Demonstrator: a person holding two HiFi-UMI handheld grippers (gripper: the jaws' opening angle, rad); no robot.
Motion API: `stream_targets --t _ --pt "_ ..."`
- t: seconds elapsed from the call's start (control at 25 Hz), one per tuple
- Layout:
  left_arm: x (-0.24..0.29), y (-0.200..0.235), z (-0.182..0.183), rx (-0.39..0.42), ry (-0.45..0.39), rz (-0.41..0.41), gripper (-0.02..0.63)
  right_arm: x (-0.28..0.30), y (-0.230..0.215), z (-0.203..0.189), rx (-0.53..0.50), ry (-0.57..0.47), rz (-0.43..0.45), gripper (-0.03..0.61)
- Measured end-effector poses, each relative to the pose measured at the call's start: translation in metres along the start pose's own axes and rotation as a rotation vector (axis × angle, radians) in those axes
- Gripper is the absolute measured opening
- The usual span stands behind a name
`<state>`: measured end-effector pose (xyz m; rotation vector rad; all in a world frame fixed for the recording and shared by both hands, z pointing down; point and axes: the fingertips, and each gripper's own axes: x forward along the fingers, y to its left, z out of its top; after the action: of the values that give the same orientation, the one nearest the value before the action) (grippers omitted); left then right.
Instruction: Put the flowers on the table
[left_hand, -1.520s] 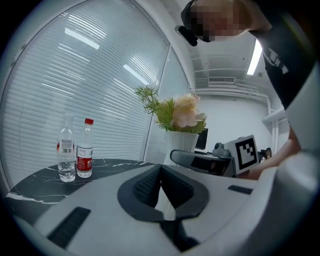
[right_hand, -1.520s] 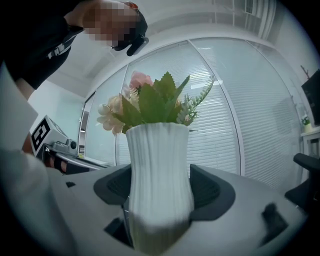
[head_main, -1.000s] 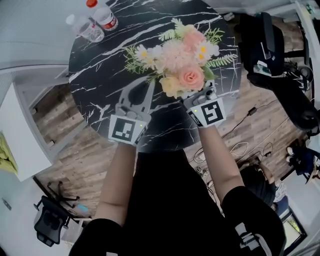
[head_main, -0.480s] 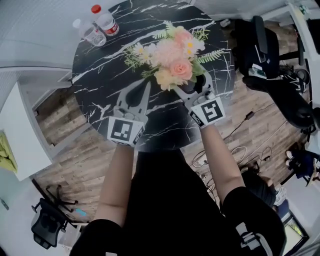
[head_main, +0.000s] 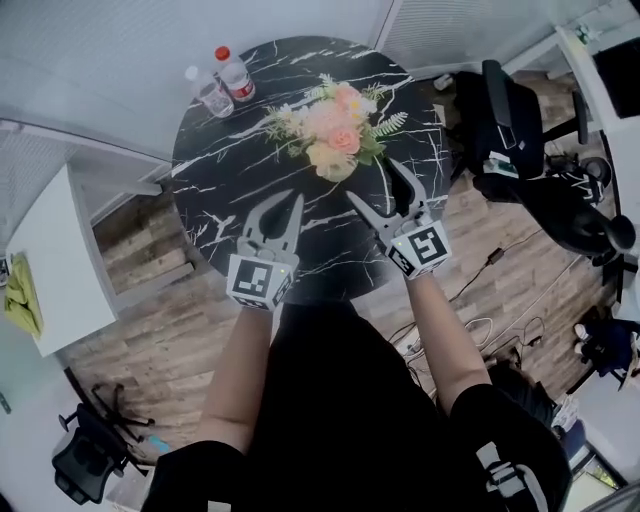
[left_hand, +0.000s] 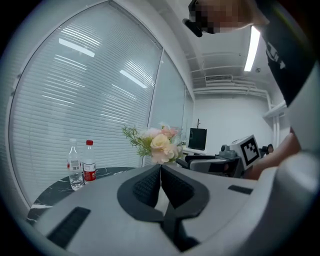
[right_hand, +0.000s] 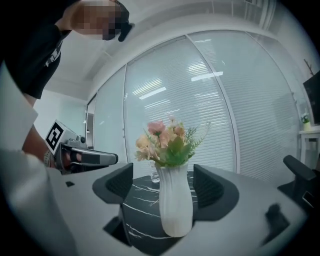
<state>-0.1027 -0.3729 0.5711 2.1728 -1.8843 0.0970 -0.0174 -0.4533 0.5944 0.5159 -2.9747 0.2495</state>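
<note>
Right tongs wide apart, vase between untouched, left tongs closed

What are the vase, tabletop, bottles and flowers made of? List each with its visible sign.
Vase: white glazed ceramic by its look, ribbed and softly glossy; could be plastic.
Tabletop: polished black marble or marble-look laminate, with white veins.
Bottles: clear plastic, see-through, with labels.
Flowers: probably fabric, as the pastel petals look even; not certain.
</note>
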Motion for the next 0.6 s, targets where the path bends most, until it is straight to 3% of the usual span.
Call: stream_targets --t 0.2,0.6 --pt "-0.035 -0.027 0.012 0.025 0.028 -0.019 0.014 -0.030 0.026 0.027 0.002 0.019 0.038 0.357" --pt "-0.080 -0.078 0.086 0.070 -0.026 -0.074 0.014 -0.076 0.070 0.092 0.035 -0.006 0.137 0.357"
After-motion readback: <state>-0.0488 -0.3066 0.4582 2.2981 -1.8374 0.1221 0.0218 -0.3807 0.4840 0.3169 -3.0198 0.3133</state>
